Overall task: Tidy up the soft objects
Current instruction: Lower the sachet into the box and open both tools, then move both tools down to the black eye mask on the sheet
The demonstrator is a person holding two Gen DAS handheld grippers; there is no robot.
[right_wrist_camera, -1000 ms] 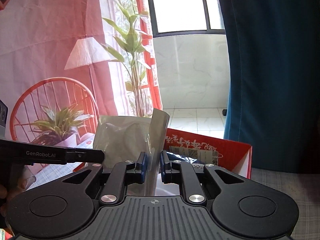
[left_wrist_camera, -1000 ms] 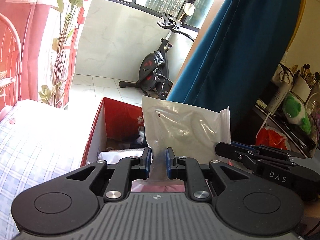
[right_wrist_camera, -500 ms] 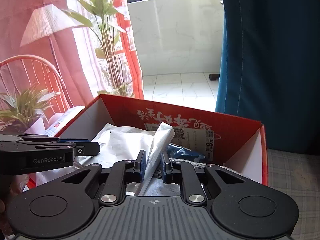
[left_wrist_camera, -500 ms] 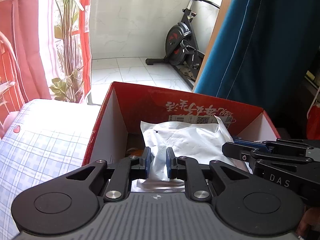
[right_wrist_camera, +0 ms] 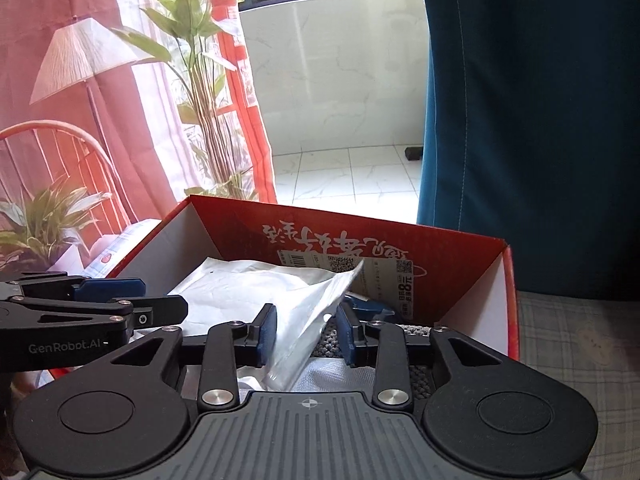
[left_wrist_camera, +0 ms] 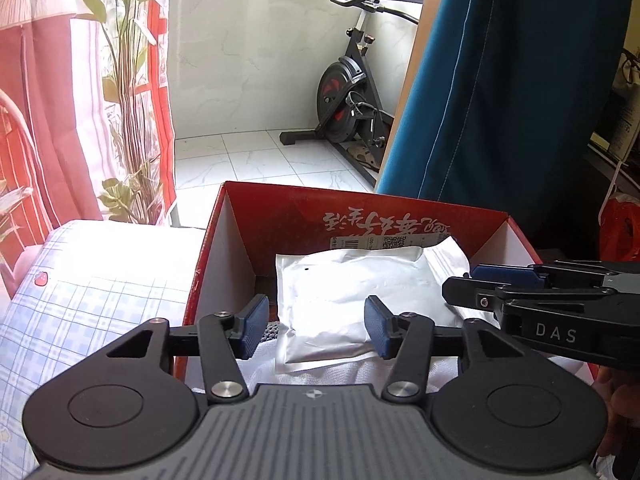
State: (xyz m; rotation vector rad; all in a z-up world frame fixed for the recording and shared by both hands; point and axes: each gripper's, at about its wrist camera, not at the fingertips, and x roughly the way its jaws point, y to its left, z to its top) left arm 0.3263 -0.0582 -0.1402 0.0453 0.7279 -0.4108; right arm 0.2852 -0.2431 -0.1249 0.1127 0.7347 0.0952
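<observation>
Both claws spread, pkg (left_wrist_camera: 360, 296) loose in red box (left_wrist_camera: 400, 216); "DAS", "GenRobot.AI" on claws.

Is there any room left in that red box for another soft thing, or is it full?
The red box is mostly covered: the white pouch fills its middle and right, over white cloth. A dark gap remains between the pouch and the box's left wall. The near edge is crowded by the open left hand-held gripper and right hand-held gripper.

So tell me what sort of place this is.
Most likely a lived-in home, a bedroom opening onto a tiled balcony: a black exercise bike by the window, a blue-checked bedsheet under the red cardboard box, and a teal fabric curtain.
</observation>
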